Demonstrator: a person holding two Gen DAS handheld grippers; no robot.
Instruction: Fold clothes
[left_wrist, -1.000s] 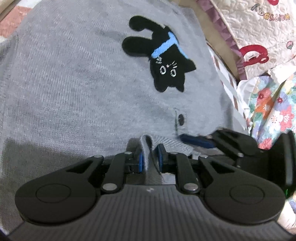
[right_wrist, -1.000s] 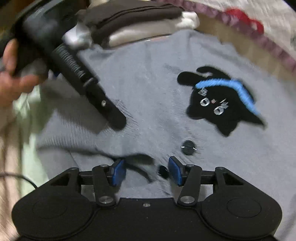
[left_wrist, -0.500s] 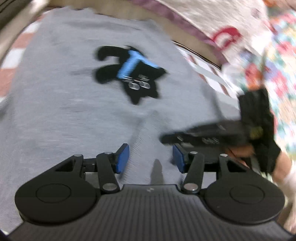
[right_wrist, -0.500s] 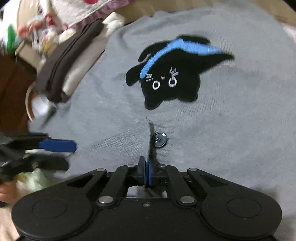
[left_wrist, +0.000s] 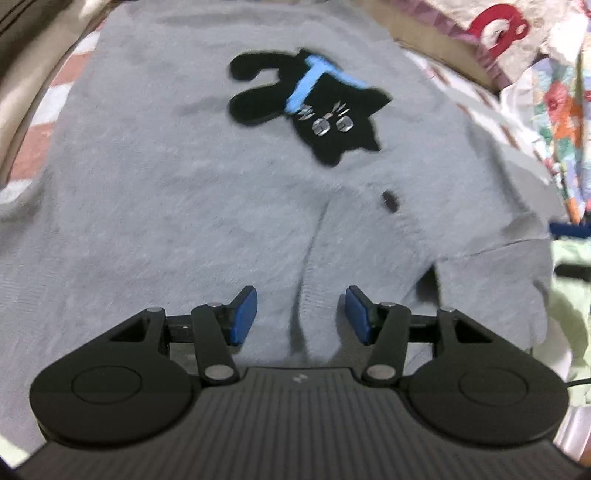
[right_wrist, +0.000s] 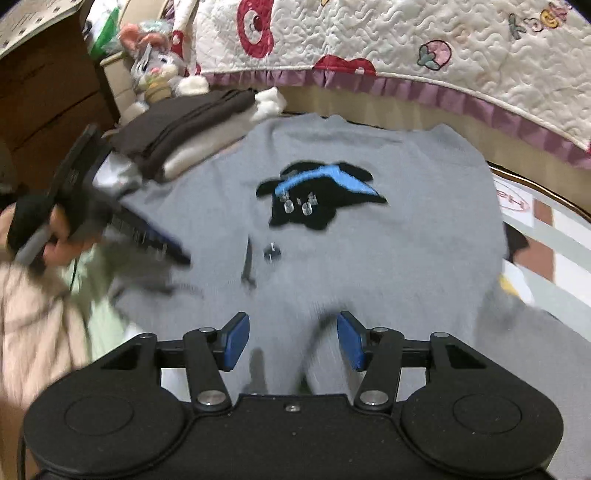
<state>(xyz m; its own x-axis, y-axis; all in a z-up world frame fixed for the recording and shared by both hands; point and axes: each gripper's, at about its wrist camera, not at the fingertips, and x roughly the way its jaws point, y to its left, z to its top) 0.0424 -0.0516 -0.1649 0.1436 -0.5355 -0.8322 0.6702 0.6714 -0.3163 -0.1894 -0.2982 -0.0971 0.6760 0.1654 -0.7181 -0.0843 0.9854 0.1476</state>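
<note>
Half a second before, your right gripper was pinched shut on the sweater's placket below the button; it had since let go and pulled back, and its jaws were opening with only flat knit under the gap. Your left gripper had barely shifted and had kept the same half-open spread it had after letting go of its fold.

In the right wrist view, at nine o'clock, your left hand gripped the other tool's handle, its fingers angled down over the cloth. At eleven o'clock a folded pile of clothes sat beside a plush rabbit. The grey sweater lay spread flat at centre, its black cat patch toward twelve o'clock and the dark button just below it. A quilted bedspread ran from twelve to two o'clock.

In the left wrist view, a raised crease ran between the blue pads, neither touching it.
</note>
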